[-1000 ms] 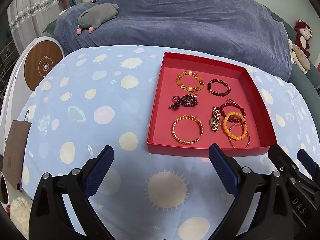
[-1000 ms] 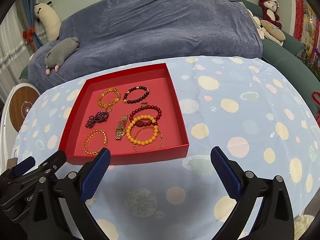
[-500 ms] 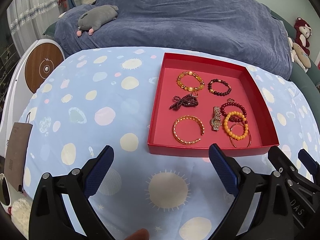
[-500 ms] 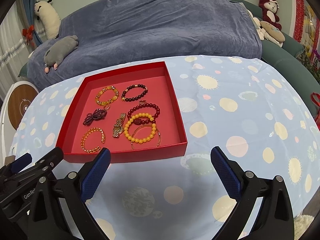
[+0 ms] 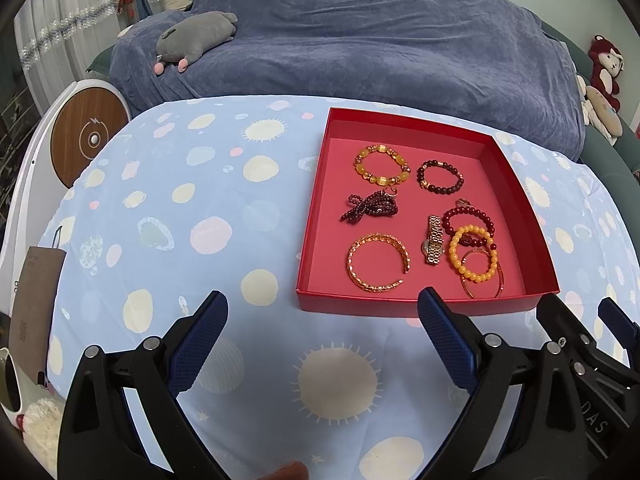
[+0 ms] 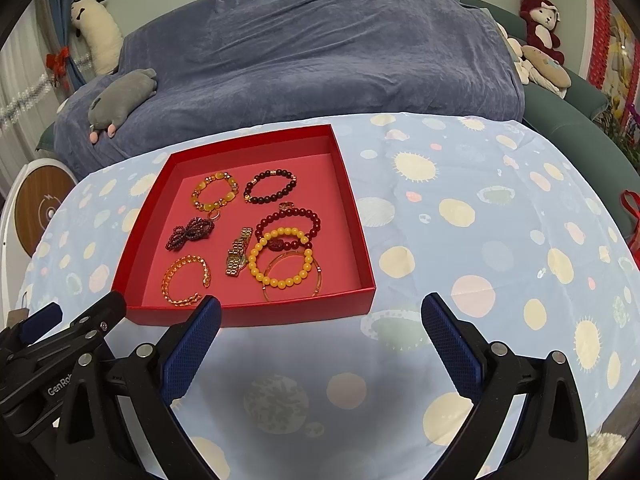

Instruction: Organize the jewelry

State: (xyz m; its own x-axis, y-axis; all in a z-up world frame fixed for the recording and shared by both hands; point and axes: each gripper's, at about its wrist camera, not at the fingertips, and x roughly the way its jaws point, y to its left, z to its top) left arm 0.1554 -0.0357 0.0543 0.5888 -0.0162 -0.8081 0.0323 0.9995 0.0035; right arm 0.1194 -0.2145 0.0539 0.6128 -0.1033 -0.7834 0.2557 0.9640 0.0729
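Resting on the dotted blue tablecloth, the red tray is seen with bracelets spread inside: a yellow bead bracelet overlapping a dark red one, a gold watch beside them. Both tools are held short of the tray's near wall, released and empty: left gripper, right gripper, jaws wide apart. "GenRob", cut off, is read on the left tool in the right view; "DAS" on the right tool in the left view. A brown tag bears illegible print.
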